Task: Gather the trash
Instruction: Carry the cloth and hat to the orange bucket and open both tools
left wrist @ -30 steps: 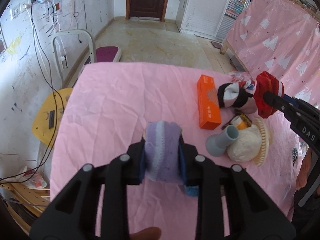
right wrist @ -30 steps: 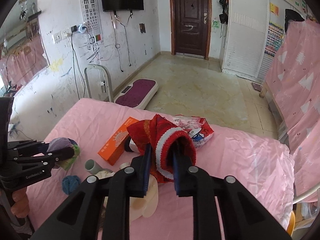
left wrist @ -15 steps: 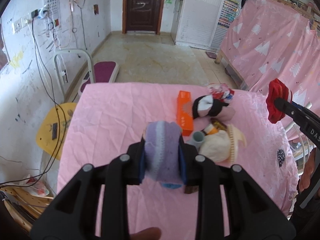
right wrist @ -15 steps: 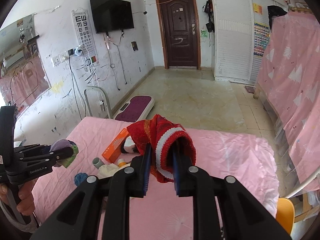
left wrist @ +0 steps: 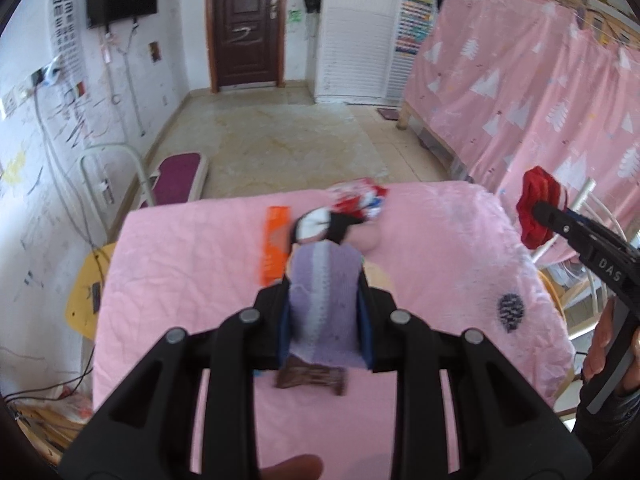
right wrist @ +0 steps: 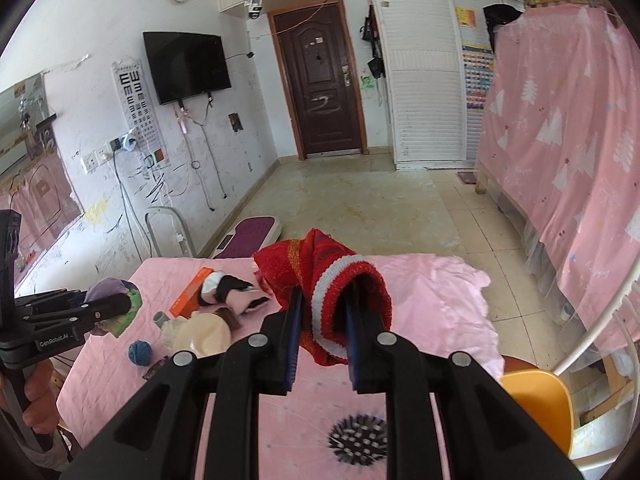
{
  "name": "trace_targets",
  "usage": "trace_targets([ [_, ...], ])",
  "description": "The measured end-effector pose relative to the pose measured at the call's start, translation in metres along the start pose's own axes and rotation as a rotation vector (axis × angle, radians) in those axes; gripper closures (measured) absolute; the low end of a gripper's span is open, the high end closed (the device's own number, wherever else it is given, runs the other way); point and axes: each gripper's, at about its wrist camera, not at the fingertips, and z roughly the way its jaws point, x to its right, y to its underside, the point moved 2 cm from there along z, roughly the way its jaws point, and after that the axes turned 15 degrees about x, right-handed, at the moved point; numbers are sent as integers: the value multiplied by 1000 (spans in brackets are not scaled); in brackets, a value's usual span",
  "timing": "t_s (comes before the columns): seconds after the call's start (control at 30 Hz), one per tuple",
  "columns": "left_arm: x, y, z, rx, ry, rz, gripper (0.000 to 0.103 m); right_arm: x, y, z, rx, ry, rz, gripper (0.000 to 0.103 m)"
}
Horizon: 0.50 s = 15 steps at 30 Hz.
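Observation:
My left gripper (left wrist: pixel 324 300) is shut on a purple sock (left wrist: pixel 324 304) and holds it well above the pink table (left wrist: pixel 180 280). It also shows at the left of the right wrist view (right wrist: pixel 120 304). My right gripper (right wrist: pixel 320 320) is shut on a red sock with a white stripe (right wrist: pixel 328 280), held high over the table's right side; it shows in the left wrist view (left wrist: pixel 538 210). On the table lie an orange box (left wrist: pixel 274 248), a black-and-white sock (left wrist: pixel 324 226), a red-and-white wrapper (left wrist: pixel 360 200) and a brown wrapper (left wrist: pixel 312 378).
A spiky black ball (right wrist: pixel 358 438) lies near the table's right front. A blue yarn ball (right wrist: pixel 140 352), a grey cup (right wrist: pixel 160 318) and a cream hat (right wrist: pixel 202 336) sit near the pile. An orange chair (right wrist: pixel 536 400) stands right of the table, a yellow stool (left wrist: pixel 86 296) left.
Both grippers have risen and pulled back from the table with their socks still held; the table and its pile look smaller and farther away.

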Motion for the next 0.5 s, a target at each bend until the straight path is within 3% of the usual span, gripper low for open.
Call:
trace_targets([
  [0.5,123,-11,13,2,163,136,78,101,16,-60,60,126,97,94],
])
